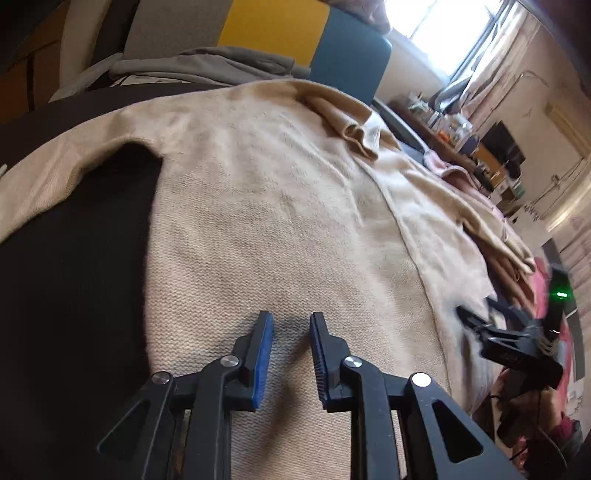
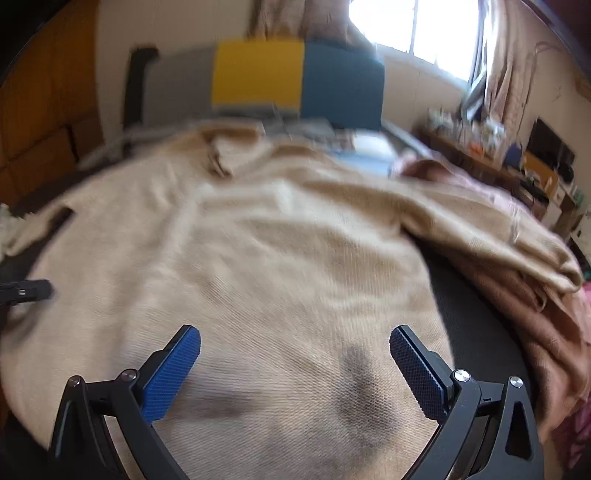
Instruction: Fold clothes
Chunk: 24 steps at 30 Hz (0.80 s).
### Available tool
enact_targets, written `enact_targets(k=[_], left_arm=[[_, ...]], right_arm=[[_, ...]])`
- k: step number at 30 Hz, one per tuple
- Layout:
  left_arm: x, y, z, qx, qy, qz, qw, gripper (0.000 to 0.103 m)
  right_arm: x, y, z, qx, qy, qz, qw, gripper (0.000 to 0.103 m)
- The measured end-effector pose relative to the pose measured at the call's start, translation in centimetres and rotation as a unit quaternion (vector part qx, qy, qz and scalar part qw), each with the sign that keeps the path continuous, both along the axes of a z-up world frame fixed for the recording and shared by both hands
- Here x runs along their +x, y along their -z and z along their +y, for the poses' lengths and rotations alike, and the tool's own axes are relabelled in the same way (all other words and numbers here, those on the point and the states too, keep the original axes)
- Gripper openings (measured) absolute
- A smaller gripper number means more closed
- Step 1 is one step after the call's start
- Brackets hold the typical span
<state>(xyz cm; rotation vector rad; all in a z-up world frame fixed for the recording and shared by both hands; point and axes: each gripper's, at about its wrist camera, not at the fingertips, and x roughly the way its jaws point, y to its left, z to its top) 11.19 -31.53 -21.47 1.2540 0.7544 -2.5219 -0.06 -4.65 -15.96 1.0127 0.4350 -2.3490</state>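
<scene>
A cream knit sweater lies spread flat on a dark surface, with its collar toward the far end. One sleeve reaches out to the left. My left gripper hovers just over the sweater's body. Its blue pads stand a narrow gap apart with nothing between them. In the right wrist view the same sweater fills the middle, and my right gripper hangs above its lower part, wide open and empty. The right gripper also shows, blurred, at the sweater's right edge. The left gripper pokes in from the left.
Tan and pink cloth is heaped along the right side. A grey garment lies beyond the collar, in front of a backrest with yellow and blue panels. A cluttered desk and a bright window stand at the far right.
</scene>
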Motion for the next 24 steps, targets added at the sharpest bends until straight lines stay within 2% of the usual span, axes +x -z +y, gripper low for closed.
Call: enact_targets(k=[4,5,11,14,16,19,20,21,24], left_arm=[[1.0,0.4,-1.2,-0.009,-0.012,-0.007,0.9999,0.008],[1.2,0.4,-1.7,-0.006,-0.016,-0.010,0.9998,0.005],[2.7,0.7,-5.1,0.021,-0.048,-0.018,0.9985,0.002],[3.4,0.4,-5.7,-0.007,-0.059,-0.033,0.9977,0.002],[4.1,0.3,-6.1,-0.011,-0.066,-0.038,0.9970,0.002],[4.8,0.0,-6.5,0.018,-0.081,-0.037,0.9959,0.002],[4.7,-0.4,-6.1,0.018,-0.080,-0.036,0.9960,0.006],[4.5,-0.8,-5.7,0.015,-0.079,-0.034,0.9962,0.018],[3.3,-3.3,-4.3,-0.001,-0.049,0.006,0.9988,0.021]], right_arm=[[-1.5,2.2,-0.8,0.001,0.029,-0.060,0.998,0.103],[-1.4,2.3,-1.3,0.004,0.020,-0.063,0.998,0.103],[-0.4,2.5,-4.0,0.006,-0.011,-0.074,0.997,0.103],[0.6,2.4,-5.5,0.009,-0.034,-0.073,0.997,0.103],[1.3,2.5,-5.9,0.011,-0.050,-0.074,0.996,0.103],[2.6,2.7,-6.2,0.016,-0.078,-0.069,0.994,0.103],[2.8,2.7,-6.1,0.013,-0.080,-0.065,0.995,0.103],[2.9,2.8,-6.0,0.009,-0.081,-0.060,0.995,0.103],[3.2,3.0,-5.6,-0.001,-0.085,-0.048,0.995,0.103]])
